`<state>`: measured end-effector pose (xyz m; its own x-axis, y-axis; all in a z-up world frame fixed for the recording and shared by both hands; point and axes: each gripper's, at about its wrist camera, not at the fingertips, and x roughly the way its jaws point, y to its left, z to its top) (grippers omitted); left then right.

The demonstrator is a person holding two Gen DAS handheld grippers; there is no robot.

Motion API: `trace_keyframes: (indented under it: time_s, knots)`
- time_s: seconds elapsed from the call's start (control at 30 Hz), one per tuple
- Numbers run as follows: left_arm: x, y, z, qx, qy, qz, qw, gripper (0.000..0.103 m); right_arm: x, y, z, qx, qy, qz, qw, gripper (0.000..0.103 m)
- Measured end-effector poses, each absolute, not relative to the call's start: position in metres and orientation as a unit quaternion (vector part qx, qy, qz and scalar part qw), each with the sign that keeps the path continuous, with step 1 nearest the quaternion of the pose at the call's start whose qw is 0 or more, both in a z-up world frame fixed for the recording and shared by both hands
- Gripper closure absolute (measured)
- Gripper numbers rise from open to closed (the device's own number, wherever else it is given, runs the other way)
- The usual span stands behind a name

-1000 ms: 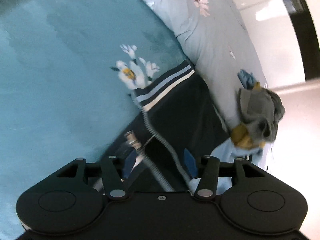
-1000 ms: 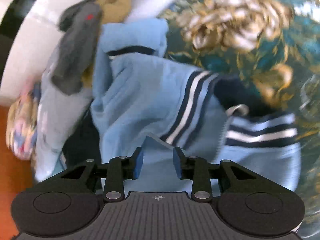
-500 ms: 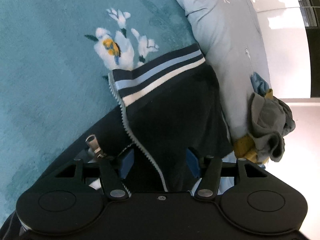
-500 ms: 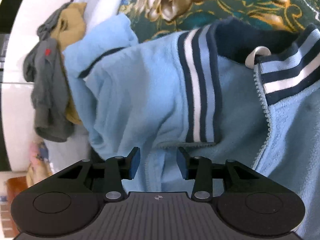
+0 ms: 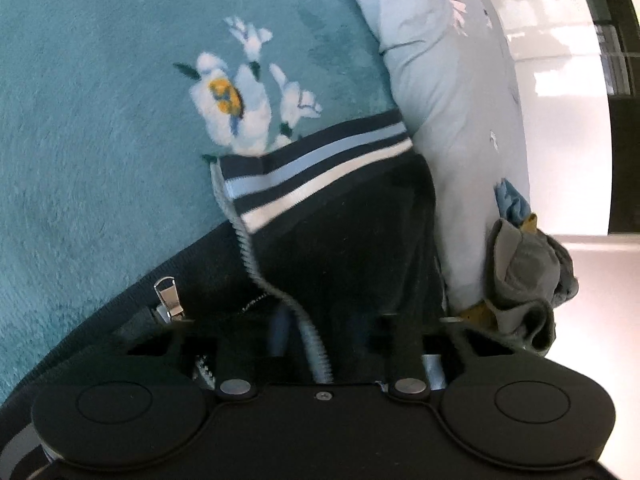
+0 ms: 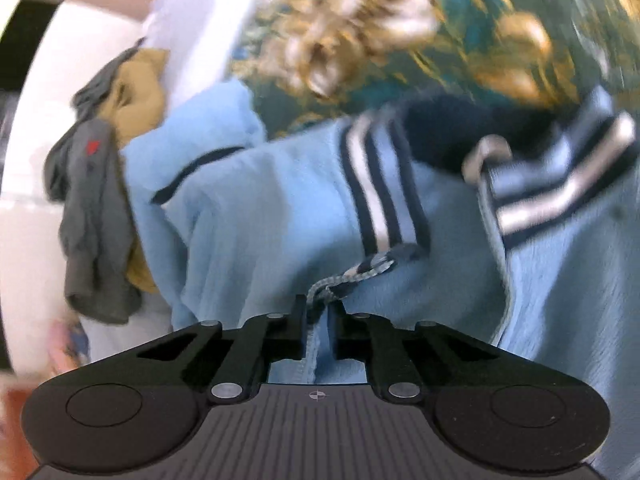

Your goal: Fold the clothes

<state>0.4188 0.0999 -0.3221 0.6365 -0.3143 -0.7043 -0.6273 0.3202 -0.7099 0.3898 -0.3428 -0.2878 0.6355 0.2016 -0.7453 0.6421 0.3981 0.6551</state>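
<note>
A zip jacket, navy outside (image 5: 352, 248) and light blue fleece inside (image 6: 260, 216), lies on the bed. Its striped hem (image 5: 316, 164) and zipper teeth (image 5: 244, 232) show in the left wrist view. My left gripper (image 5: 320, 332) straddles the zipper edge, its jaws apart and half buried in the dark fabric. A metal zipper pull (image 5: 168, 296) lies just to its left. My right gripper (image 6: 318, 312) is shut on a fleece edge just below the end of a striped band (image 6: 376, 200). The right wrist view is motion-blurred.
A teal floral blanket (image 5: 100, 120) covers the bed on the left. A pale grey floral pillow (image 5: 448, 92) borders the jacket on the right. A heap of grey and mustard clothes (image 5: 520, 280) (image 6: 92, 208) sits beside it. A teal and gold bedspread (image 6: 400, 32) lies beyond the jacket.
My right gripper has shut on the light blue fleece edge and is moving. My left gripper's fingers have drawn closer together around the zipper edge and sunk into the navy fabric.
</note>
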Motion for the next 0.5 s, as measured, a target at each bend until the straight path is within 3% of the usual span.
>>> trace_keyframes:
  time_s: [0.33, 0.5]
  knots:
    - [0.387, 0.059, -0.278, -0.538, 0.384, 0.07, 0.747, 0.098, 0.385, -0.357, -0.22, 0.351, 0.368, -0.108, 0.855, 0.095]
    - [0.369, 0.043, -0.288, -0.485, 0.422, 0.096, 0.76, 0.098, 0.379, -0.367, -0.243, 0.324, 0.416, -0.12, 0.841, 0.095]
